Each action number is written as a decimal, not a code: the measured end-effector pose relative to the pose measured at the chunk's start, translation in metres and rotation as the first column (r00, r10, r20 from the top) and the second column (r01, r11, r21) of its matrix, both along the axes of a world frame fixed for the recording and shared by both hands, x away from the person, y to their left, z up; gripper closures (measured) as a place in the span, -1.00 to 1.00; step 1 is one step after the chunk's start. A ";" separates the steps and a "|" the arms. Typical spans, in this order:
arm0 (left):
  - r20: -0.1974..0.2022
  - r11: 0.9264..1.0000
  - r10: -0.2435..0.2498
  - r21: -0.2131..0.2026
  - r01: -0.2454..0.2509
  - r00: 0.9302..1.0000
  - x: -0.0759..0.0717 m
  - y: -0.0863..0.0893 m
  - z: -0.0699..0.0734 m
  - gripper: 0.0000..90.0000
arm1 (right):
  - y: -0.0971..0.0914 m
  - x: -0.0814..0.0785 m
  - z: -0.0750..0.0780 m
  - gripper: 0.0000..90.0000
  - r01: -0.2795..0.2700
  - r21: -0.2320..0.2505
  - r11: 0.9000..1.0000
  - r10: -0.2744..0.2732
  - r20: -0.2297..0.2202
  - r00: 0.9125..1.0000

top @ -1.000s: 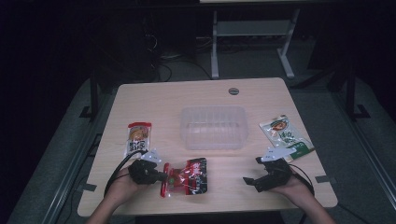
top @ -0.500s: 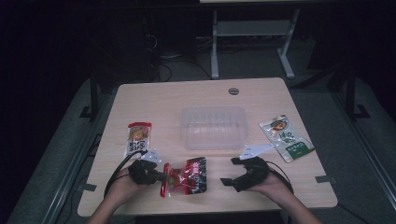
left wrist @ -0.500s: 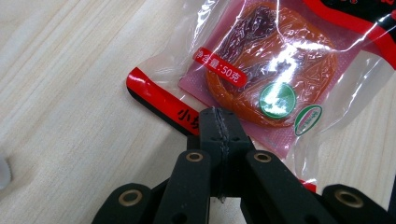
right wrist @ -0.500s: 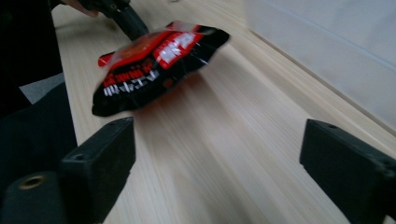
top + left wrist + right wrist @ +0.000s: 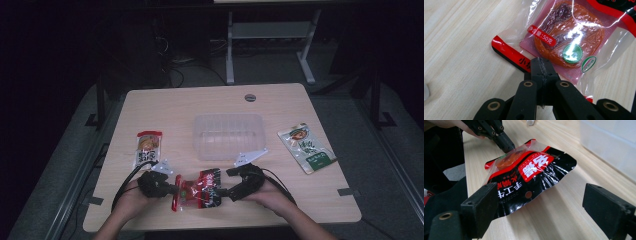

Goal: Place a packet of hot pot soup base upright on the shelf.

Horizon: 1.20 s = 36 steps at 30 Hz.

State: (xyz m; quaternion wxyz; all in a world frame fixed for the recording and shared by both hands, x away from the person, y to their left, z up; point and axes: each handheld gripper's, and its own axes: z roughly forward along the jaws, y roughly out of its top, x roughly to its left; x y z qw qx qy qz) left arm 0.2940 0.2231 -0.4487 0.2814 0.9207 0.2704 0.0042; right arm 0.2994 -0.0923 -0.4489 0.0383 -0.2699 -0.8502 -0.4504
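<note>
We are pinching the red and black snack packet [image 5: 197,188] with our left gripper [image 5: 173,189], its jaws pressed together on the packet's clear end, just beside the orange-brown piece of food [image 5: 569,37] showing through the film. The packet is lying near the front edge of the wooden table [image 5: 200,107], between our two hands, with its far end lifting a little off the wood in the right gripper view.

Our right gripper [image 5: 225,192] is sitting at the packet's opposite end, its jaws spread wide; they have just been closing slightly, and the packet's black end is lying between them without either pad pressing on it that we can see.

Behind the packet, the clear plastic container [image 5: 229,135] is standing near the middle of the table. An orange snack packet [image 5: 148,148] is lying to its left, and a green and white snack packet [image 5: 306,148] is lying to its right, well apart from our grippers.
</note>
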 end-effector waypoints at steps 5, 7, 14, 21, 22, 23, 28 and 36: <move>-0.002 1.000 0.002 0.001 -0.002 1.000 0.000 0.000 0.000 0.99 | 0.002 0.001 -0.002 -0.70 0.009 0.022 1.000 -0.008 -0.033 0.999; -0.002 1.000 0.005 0.001 -0.005 1.000 0.000 0.000 0.000 0.99 | 0.004 0.003 -0.002 -0.69 0.019 0.041 0.999 -0.017 -0.050 0.999; -0.010 1.000 0.010 -0.006 -0.010 1.000 0.000 0.000 0.000 0.99 | 0.010 0.003 -0.008 -0.62 0.006 0.041 0.999 -0.002 -0.104 0.995; -0.009 1.000 0.015 -0.005 -0.015 1.000 0.000 0.000 0.000 0.99 | 0.026 -0.002 -0.014 -0.41 -0.042 0.047 0.998 0.048 -0.139 0.989; -0.009 1.000 0.014 -0.006 -0.014 1.000 0.000 0.000 0.000 0.99 | 0.027 -0.002 -0.013 -0.36 -0.045 0.050 0.998 0.052 -0.147 0.988; -0.010 1.000 0.020 -0.010 -0.020 1.000 0.000 0.000 0.000 0.99 | 0.027 -0.002 -0.013 -0.26 -0.045 0.055 0.997 0.053 -0.146 0.988; -0.010 1.000 0.017 -0.006 -0.017 1.000 0.000 0.000 0.000 0.99 | 0.028 0.000 -0.012 0.08 -0.051 0.071 0.996 0.060 -0.128 0.990; -0.012 1.000 0.026 -0.010 -0.027 1.000 0.000 0.000 0.000 0.99 | 0.029 0.002 -0.009 0.61 -0.075 0.071 0.995 0.083 -0.108 0.991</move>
